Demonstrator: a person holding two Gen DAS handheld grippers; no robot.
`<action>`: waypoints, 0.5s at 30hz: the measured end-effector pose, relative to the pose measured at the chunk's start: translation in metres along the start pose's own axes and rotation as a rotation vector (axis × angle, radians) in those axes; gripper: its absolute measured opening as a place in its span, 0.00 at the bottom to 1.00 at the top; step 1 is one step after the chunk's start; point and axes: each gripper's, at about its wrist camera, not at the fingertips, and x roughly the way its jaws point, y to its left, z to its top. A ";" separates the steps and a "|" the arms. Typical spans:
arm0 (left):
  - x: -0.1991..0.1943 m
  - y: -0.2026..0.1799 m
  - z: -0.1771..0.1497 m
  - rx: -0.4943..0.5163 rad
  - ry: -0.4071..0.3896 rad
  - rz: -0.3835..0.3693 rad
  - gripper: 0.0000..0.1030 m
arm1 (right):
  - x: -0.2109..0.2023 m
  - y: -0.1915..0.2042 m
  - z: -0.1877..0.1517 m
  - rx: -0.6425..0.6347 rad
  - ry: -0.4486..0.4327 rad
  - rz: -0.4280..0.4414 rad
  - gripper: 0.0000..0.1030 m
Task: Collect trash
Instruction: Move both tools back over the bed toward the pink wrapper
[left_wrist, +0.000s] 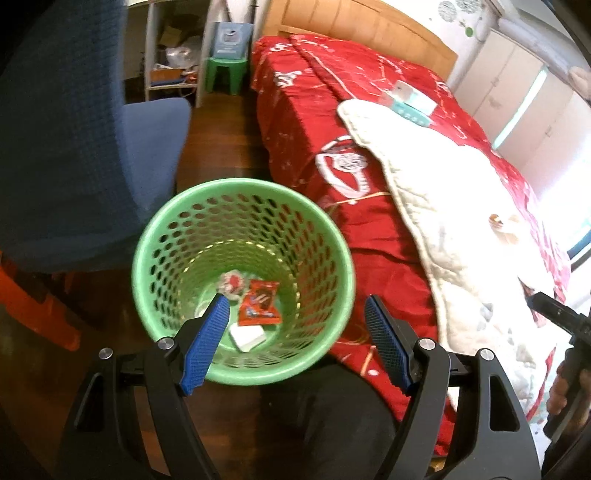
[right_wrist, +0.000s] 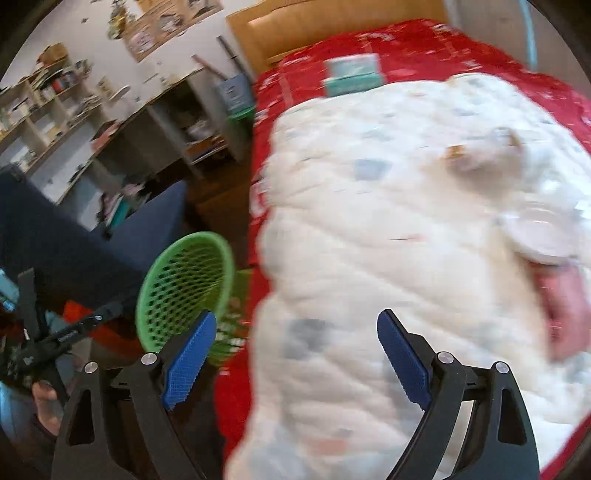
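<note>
- We see the green basket (left_wrist: 242, 275) standing on the dark floor, between the blue chair (left_wrist: 92, 147) and the edge of the red bed (left_wrist: 369, 240).
- In it lie a red wrapper (left_wrist: 258, 303), a white piece (left_wrist: 247, 336) and a crumpled wrapper (left_wrist: 231, 282).
- Our left gripper (left_wrist: 295, 325) is spread apart and empty over the basket.
- Our right gripper (right_wrist: 295, 354) is also apart and empty, over the white quilt (right_wrist: 388, 240).

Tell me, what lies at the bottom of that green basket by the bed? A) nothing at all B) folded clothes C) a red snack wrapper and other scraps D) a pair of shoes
C: the left wrist view shows a red snack wrapper and scraps in the green basket.
</note>
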 end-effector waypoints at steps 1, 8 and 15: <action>0.001 -0.007 0.001 0.013 0.003 -0.007 0.73 | -0.006 -0.009 -0.001 0.006 -0.008 -0.019 0.84; 0.007 -0.035 0.004 0.061 0.019 -0.027 0.73 | -0.039 -0.085 -0.003 0.071 -0.050 -0.175 0.84; 0.014 -0.064 0.006 0.107 0.040 -0.041 0.74 | -0.048 -0.146 0.002 0.102 -0.047 -0.262 0.84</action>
